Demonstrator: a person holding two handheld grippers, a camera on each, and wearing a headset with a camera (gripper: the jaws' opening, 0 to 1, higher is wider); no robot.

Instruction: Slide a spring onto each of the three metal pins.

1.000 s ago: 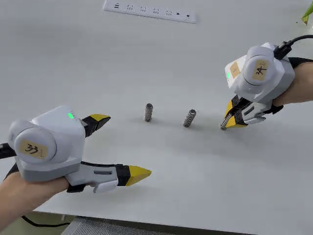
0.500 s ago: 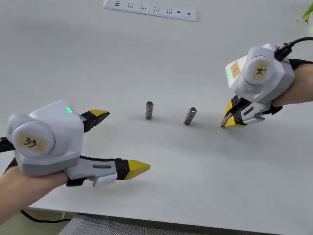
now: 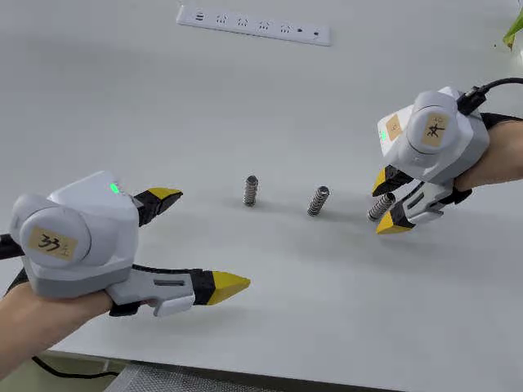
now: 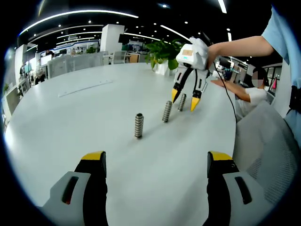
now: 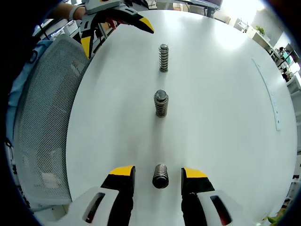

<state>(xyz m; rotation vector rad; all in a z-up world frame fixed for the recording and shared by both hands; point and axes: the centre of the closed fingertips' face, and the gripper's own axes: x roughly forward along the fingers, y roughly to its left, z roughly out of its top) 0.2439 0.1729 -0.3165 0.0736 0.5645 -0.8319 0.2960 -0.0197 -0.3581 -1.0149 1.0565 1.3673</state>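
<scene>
Three metal pins stand in a row on the white table, each with a spring around it: the left one (image 3: 251,190), the middle one (image 3: 318,200) and the right one (image 3: 380,207). My right gripper (image 3: 387,202) is open, its yellow-tipped jaws on either side of the right spring (image 5: 161,175) with small gaps. In the right gripper view the middle spring (image 5: 161,103) and the far spring (image 5: 163,57) line up beyond. My left gripper (image 3: 196,240) is open and holds nothing, near the front left, well short of the left spring (image 4: 138,125).
A white power strip (image 3: 253,24) lies at the table's far edge. A grey mesh chair (image 5: 40,117) stands by the table. Another person (image 4: 244,94) sits beyond the table's far side. A green plant (image 4: 162,52) stands on the table farther off.
My right gripper has opened off the right spring, which now stands on its pin between the jaws. The left gripper has barely moved.
</scene>
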